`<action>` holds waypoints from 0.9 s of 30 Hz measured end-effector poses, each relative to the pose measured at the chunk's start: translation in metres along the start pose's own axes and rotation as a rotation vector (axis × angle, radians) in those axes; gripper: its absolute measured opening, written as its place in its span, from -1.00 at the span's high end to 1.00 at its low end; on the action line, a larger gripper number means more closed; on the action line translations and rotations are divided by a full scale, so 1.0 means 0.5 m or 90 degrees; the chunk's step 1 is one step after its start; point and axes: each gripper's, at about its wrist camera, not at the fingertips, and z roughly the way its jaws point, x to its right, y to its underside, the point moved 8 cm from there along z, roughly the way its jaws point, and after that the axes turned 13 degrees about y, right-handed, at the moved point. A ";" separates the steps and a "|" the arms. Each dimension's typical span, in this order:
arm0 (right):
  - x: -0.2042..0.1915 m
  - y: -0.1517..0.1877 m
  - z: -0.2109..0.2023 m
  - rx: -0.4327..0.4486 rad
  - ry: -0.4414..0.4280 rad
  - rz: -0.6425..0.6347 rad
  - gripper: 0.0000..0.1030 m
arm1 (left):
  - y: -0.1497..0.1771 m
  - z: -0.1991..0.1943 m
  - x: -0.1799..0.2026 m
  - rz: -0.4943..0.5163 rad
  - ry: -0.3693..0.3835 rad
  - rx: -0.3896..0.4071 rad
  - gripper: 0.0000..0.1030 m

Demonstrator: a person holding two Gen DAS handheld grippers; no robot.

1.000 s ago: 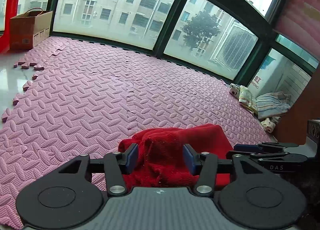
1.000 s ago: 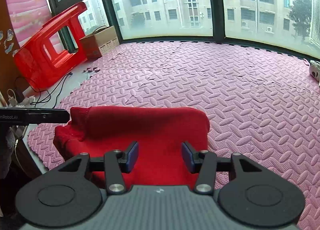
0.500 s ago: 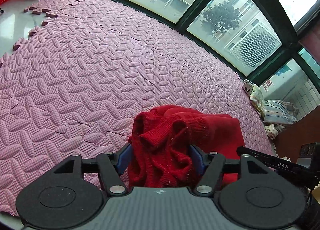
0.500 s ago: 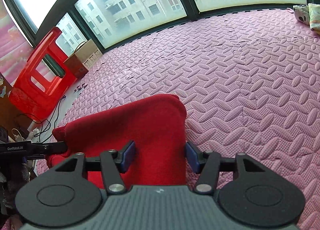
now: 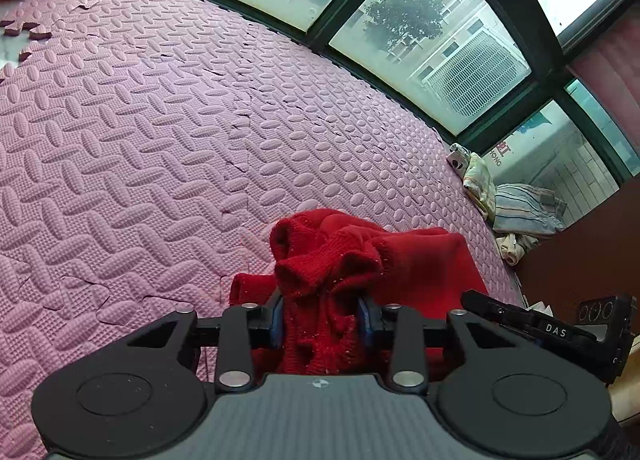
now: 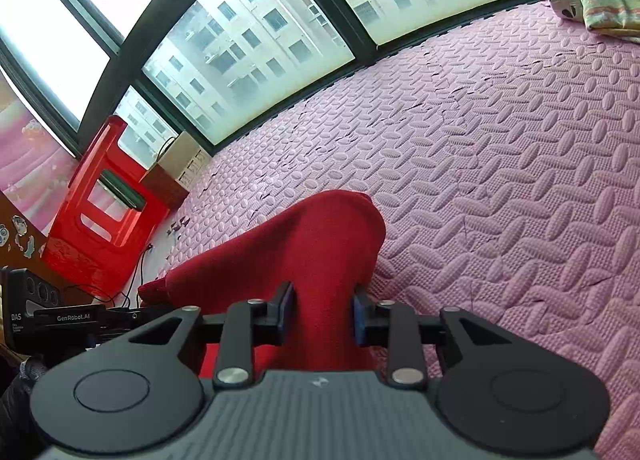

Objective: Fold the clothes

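While both grippers bear on the red knit sweater [image 5: 400, 260], the relation that matters is that the garment runs sideways between them: the left gripper [image 5: 322, 322] has the bunched, ribbed end, and the right gripper [image 6: 322, 320] has a smooth fold at the opposite end, so the long axis lies roughly from one tool to the other. The sweater sits at the near edge of the pink foam mat [image 5: 160, 140], directly ahead of and below each tool, with open mat stretching away toward the windows [image 6: 256, 40].

Each gripper's jaws are closing, and knit fills the gap between them; the blue pads [image 5: 277, 324] sit against the fabric on both sides, so each looks to be pinching a gather of cloth. Both tools tilt downward toward the mat, with the right one rolled so the window line slants across its view. In the left wrist view the right tool's body shows at the lower right, just beside the garment.

Neither hand looks nearer; a fold would likely carry both ends together over the mat.
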 end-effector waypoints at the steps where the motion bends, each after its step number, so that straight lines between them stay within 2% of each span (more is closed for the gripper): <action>1: 0.012 -0.010 -0.011 0.012 0.010 0.002 0.46 | -0.007 0.016 0.013 0.009 0.006 -0.005 0.36; 7: 0.112 -0.058 -0.050 0.062 0.077 0.037 0.46 | -0.045 0.144 0.082 0.052 0.039 -0.039 0.53; 10: 0.161 -0.074 -0.065 0.083 0.104 0.058 0.46 | -0.057 0.213 0.115 0.048 0.063 -0.059 0.54; 14: 0.227 -0.090 -0.078 0.112 0.143 0.083 0.46 | -0.061 0.286 0.156 0.087 0.076 -0.074 0.55; 17: 0.259 -0.092 -0.074 0.111 0.169 0.096 0.40 | -0.060 0.322 0.175 0.109 0.067 -0.085 0.49; 19: 0.273 -0.091 -0.073 0.105 0.191 0.076 0.22 | -0.065 0.313 0.181 0.124 0.062 -0.084 0.37; 22: 0.263 -0.101 -0.094 0.125 0.222 0.038 0.21 | -0.073 0.300 0.190 0.146 0.054 -0.082 0.23; 27: 0.189 -0.112 -0.100 0.141 0.190 -0.029 0.21 | -0.107 0.265 0.240 0.200 0.059 -0.035 0.27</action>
